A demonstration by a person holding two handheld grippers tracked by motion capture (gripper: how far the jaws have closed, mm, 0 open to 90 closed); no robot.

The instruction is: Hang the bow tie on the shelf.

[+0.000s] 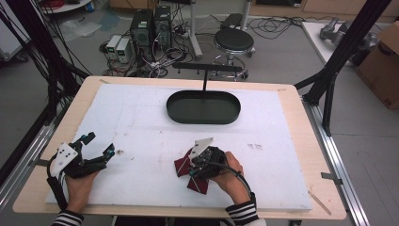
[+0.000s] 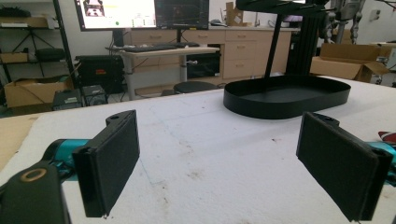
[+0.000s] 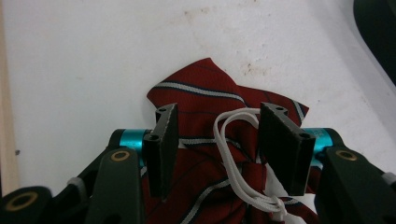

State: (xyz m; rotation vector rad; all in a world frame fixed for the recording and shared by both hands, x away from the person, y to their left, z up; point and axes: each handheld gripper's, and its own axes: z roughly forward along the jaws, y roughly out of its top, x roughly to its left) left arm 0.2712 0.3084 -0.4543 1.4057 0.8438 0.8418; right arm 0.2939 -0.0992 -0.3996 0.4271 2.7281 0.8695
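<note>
**High view: a striped bow tie lies half hidden under the right hand-held gripper**

High view puts the right hand-held gripper [image 1: 192, 165] at the near middle of the worktop [image 1: 141, 127], directly over a dark red bow tie [image 1: 181, 165]. The gripper body and the person's right hand [image 1: 230, 176] cover the tie's middle, so only one wing at the left and a lower corner show, and its full outline cannot be made out there.

The right gripper view is clearer: the tie [image 3: 205, 93] is woven red cloth with white and dark diagonal stripes, gathered at a knot, with a thin white elastic loop [image 3: 233, 154] lying across it. Its lower part is cut off by the frame edge. Its wings spread roughly side to side across this view, one wing's point aimed away from the camera. The black flat pads stand half apart on either side of the knot and loop; whether they touch the cloth cannot be told, and they do not pinch it.

The left hand-held gripper [image 1: 96, 147] rests at the near left, its jaws wide apart with bare white foam-like surface between them. A black oval metal tray [image 1: 203, 107] with an upright post sits at the far middle, well apart from the tie
</note>
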